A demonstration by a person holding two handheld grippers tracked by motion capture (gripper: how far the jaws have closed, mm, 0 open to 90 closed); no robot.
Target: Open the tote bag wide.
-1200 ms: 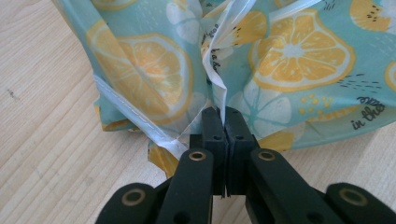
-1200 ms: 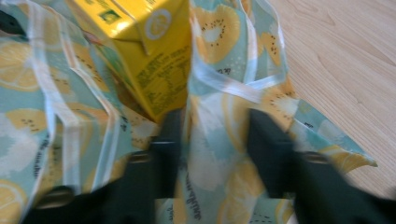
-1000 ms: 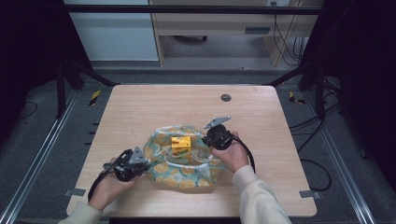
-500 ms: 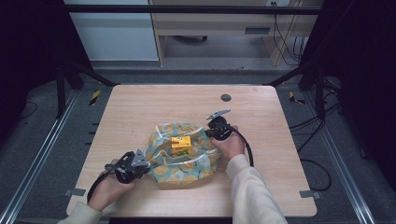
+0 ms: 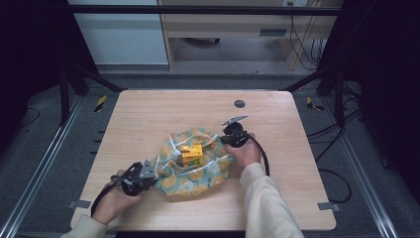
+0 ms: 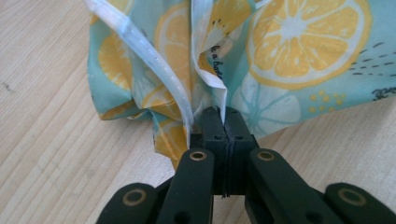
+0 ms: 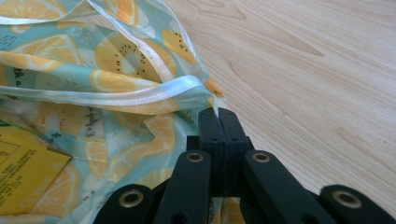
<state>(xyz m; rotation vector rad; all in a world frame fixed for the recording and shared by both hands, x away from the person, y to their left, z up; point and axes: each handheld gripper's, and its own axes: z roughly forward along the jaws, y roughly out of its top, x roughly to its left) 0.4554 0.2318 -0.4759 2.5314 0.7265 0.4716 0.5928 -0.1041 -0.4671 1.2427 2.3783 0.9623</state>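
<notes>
Teal cloth printed with orange and lemon slices [image 5: 194,171] lies gathered near the front middle of the wooden bench [image 5: 148,119], its edges turned up around a small yellow carton [image 5: 191,154] that sits in the hollow at its centre. A white satin ribbon hem runs along the cloth edge; it is visible in both gripper views.

Left hand-held gripper [image 5: 148,171]: positioned at the cloth's front-left corner, held in the person's left hand [image 5: 115,201]. In the left gripper view the two black jaws are pressed fully together with a fold of the cloth [image 6: 261,60] and its white hem [image 6: 154,70] pinched between the tips. The fabric rises from the jaws in creased pleats and rests on the bench surface beyond.

Right hand-held gripper [image 5: 228,140]: positioned at the cloth's right rear edge, held in the person's right hand [image 5: 245,151], with its black cable looping back along the sleeve. In the right gripper view the jaws are likewise closed tight on the hemmed corner of the cloth [image 7: 107,84], which is lifted off the bench [image 7: 303,70] at that point. A corner of the yellow carton [image 7: 23,172] shows at the lower left of that view, inside the cloth.

A small dark round disc [image 5: 239,103] lies on the bench toward the far edge, well apart from the cloth.
</notes>
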